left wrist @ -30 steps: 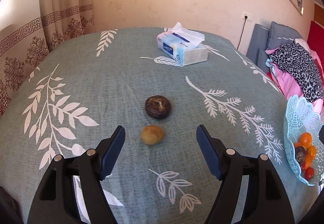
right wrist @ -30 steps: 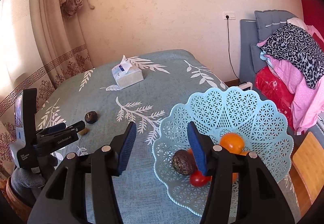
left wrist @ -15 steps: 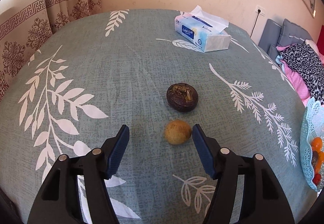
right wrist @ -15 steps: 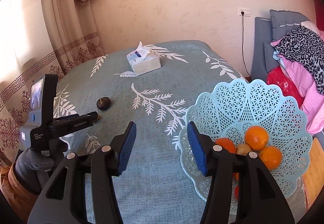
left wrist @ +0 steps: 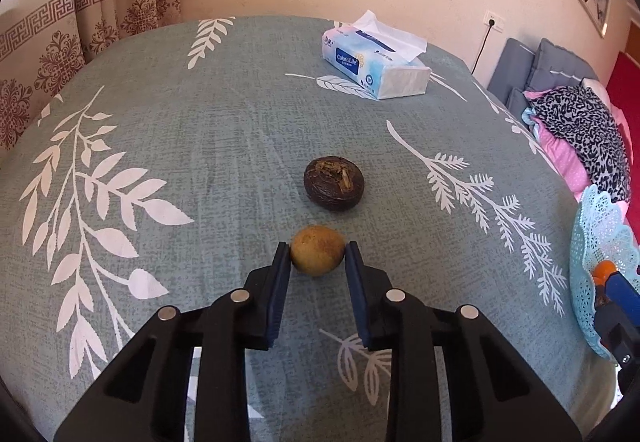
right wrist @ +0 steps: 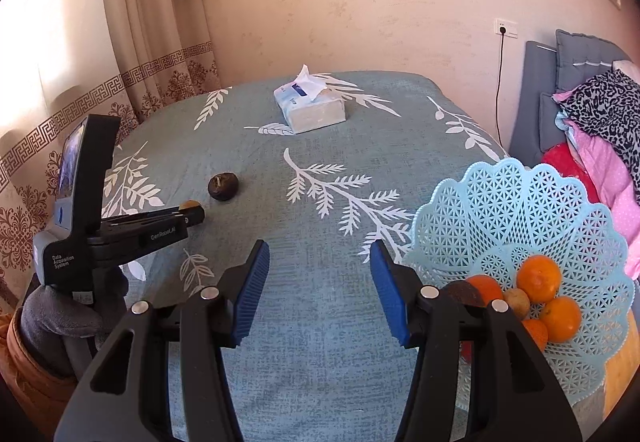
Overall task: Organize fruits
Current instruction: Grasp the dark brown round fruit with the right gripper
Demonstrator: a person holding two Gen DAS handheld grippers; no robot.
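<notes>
Pinching a small tan fruit (left wrist: 317, 250) between its blue pads, the left gripper (left wrist: 317, 256) sits low over the surface (left wrist: 224, 146), which wears a grey-green cloth printed with white leaves. Both pads touch the fruit's sides, and the fruit appears to rest on the cloth. Just beyond it lies a dark brown fruit (left wrist: 333, 182), apart from the gripper, and farther back a tissue pack (left wrist: 374, 63). The right gripper (right wrist: 319, 284) hangs with its jaws wide and nothing between them, next to a pale blue lattice basket (right wrist: 516, 210) at the right edge of the surface. The basket holds several oranges (right wrist: 539, 279), a small tan fruit and a dark one.
</notes>
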